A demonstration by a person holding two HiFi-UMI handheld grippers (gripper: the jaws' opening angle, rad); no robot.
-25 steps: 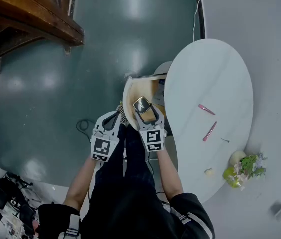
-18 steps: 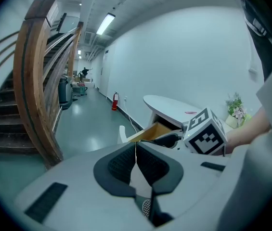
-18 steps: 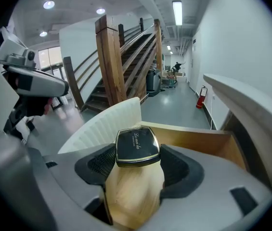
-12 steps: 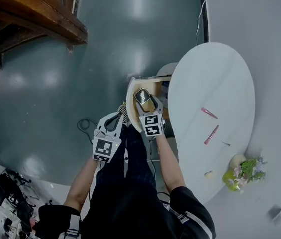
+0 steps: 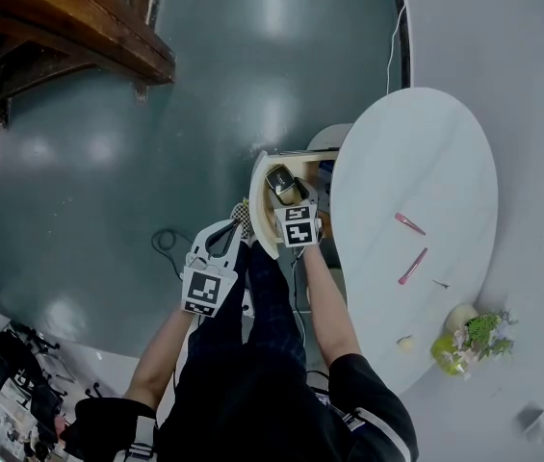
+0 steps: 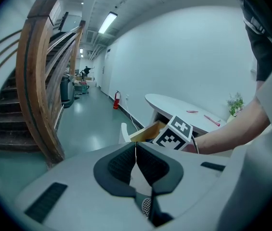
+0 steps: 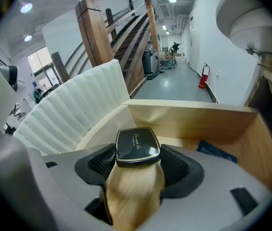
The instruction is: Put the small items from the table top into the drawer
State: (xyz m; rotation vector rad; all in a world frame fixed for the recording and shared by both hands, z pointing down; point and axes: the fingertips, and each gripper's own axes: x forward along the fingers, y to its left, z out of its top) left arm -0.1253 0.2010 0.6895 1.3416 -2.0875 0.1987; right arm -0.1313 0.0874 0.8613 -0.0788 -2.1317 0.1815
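Holding the black-capped wooden item (image 7: 137,147) clenched in the right gripper (image 5: 284,195) over the open drawer (image 7: 188,121) for release, left gripper (image 6: 136,162) pinched together, empty, held aside

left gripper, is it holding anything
No, the left gripper has its fingers pressed together with nothing between them.

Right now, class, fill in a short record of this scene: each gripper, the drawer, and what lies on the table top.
left gripper: jaws together, nothing between them
right gripper: shut on a black-lidded gold case, above the drawer
drawer: open, wooden inside, a blue item on its floor
table top: white, with two pink hair clips lying apart
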